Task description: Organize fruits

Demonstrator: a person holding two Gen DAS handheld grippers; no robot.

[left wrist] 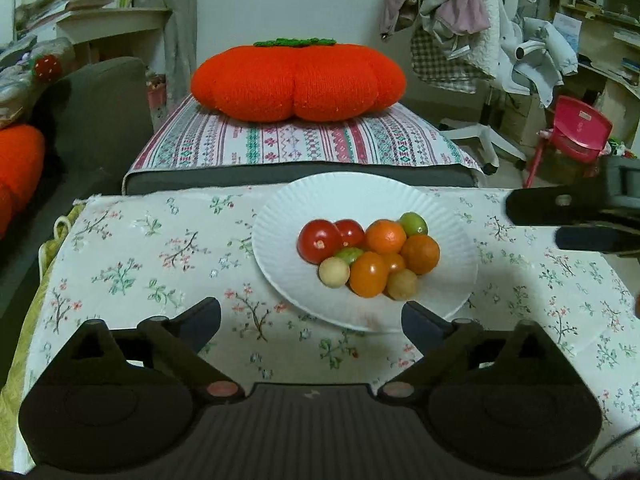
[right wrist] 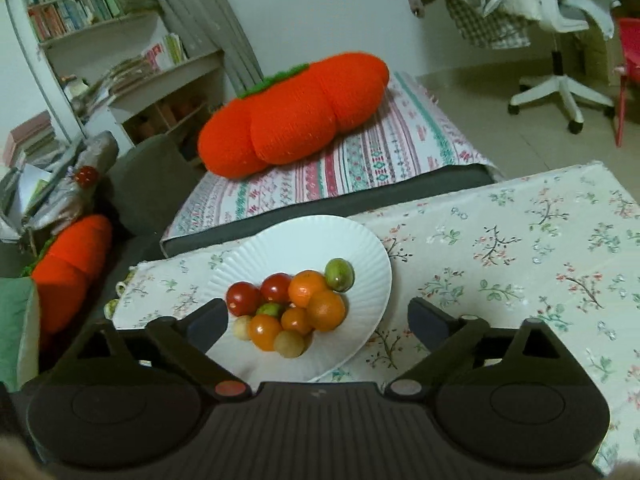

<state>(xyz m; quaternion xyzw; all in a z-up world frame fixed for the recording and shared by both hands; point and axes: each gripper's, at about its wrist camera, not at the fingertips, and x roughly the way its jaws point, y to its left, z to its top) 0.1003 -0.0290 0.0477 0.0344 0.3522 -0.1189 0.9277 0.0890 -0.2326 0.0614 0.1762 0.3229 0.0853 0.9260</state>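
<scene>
Two grippers, both mine, face one white paper plate [left wrist: 280, 216] on the flowered tablecloth [left wrist: 132, 256]. Left wrist view: my left gripper [left wrist: 312, 316] stands with its jaws spread wide and nothing between the pads, the right fingertip just over the plate's near rim. On the plate lies the fruit, one tight heap, read left to right: two red tomatoes [left wrist: 319, 240], a pale round fruit [left wrist: 334, 273] at the near edge, a small green one [left wrist: 349, 255] half buried in the middle, orange fruits [left wrist: 385, 236] (I cannot tell the exact kind), a second pale one [left wrist: 402, 285], and a green fruit [left wrist: 414, 223] at the far right. Further right, my right gripper [left wrist: 560, 220] enters from the frame edge, held above the cloth and apart from the plate. Right wrist view: its jaws are likewise wide apart and empty, the left finger [right wrist: 208, 320] low over the plate's left side beside the tomatoes. Behind the table, a knitted orange cushion [left wrist: 298, 80] rests on a striped cover [left wrist: 280, 144].
</scene>
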